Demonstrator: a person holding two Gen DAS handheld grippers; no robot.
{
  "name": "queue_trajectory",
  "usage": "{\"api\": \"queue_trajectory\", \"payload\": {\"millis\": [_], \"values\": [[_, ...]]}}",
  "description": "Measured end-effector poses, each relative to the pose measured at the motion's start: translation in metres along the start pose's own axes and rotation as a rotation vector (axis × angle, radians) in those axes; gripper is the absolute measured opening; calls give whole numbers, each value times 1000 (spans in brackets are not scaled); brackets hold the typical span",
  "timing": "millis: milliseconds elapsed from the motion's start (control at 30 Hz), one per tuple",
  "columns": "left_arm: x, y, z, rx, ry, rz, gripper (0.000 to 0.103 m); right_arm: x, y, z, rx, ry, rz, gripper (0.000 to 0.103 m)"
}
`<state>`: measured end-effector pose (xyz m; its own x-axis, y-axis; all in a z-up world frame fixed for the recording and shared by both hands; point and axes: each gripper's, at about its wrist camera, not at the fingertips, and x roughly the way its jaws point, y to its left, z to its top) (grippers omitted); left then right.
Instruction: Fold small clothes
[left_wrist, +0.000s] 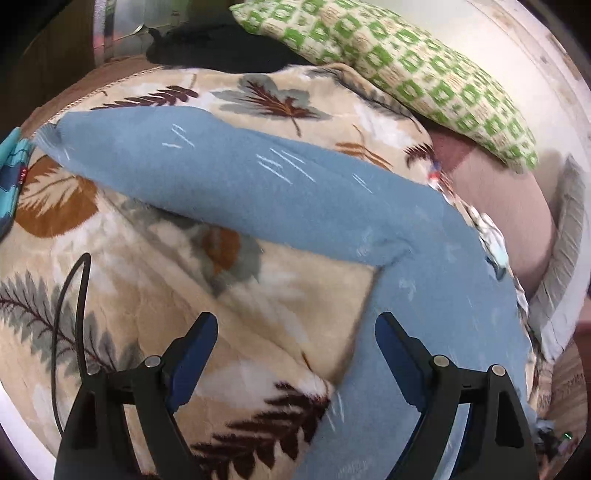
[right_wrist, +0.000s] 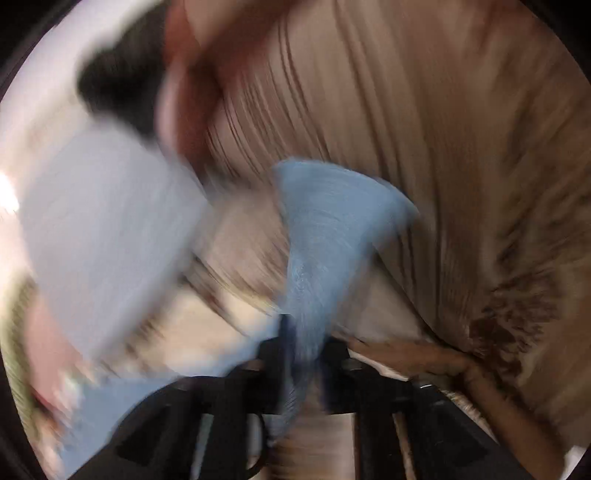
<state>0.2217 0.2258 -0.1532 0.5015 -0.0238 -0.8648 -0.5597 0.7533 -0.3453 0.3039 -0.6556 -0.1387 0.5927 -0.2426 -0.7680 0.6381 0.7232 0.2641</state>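
The blue garment (left_wrist: 258, 184) lies diagonally across the leaf-print blanket (left_wrist: 184, 277), 1 sleeve reaching the upper left. The left gripper (left_wrist: 295, 332) hangs wide apart and empty above it. The right gripper (right_wrist: 304, 343), blurred, pinches a bunched blue fold.

A home bedroom: a bed under a leaf-print blanket (left_wrist: 155, 280), a green checked pillow (left_wrist: 399, 70) at its far side

The whole right wrist view is smeared by motion blur: the leaf-print blanket (right_wrist: 461, 166) shows only as streaks, and a pale grey-blue shape (right_wrist: 103, 236) at left cannot be identified. In the left wrist view, a striped teal cloth (left_wrist: 11, 173) is cut off by the left edge, the blue garment (left_wrist: 258, 184) runs off the bottom edge, and a dark item (left_wrist: 221, 51) behind the green-checked pillow (left_wrist: 388, 70) is too dim to name.
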Motion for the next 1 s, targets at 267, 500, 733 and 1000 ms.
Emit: {"api": "queue_trajectory", "payload": {"millis": [267, 500, 733, 1000], "values": [[-31, -12, -13, 69, 10, -62, 87, -9, -20, -44, 8, 14, -23, 79], [-66, -5, -53, 98, 47, -155, 87, -76, 10, -110, -28, 196, 439, 79], [-97, 17, -127, 132, 37, -181, 87, -130, 32, -232, -191, 450, 798, 79], [-69, 47, -192, 13, 185, -144, 87, -133, 30, -312, -275, 609, 757, 79]]}}
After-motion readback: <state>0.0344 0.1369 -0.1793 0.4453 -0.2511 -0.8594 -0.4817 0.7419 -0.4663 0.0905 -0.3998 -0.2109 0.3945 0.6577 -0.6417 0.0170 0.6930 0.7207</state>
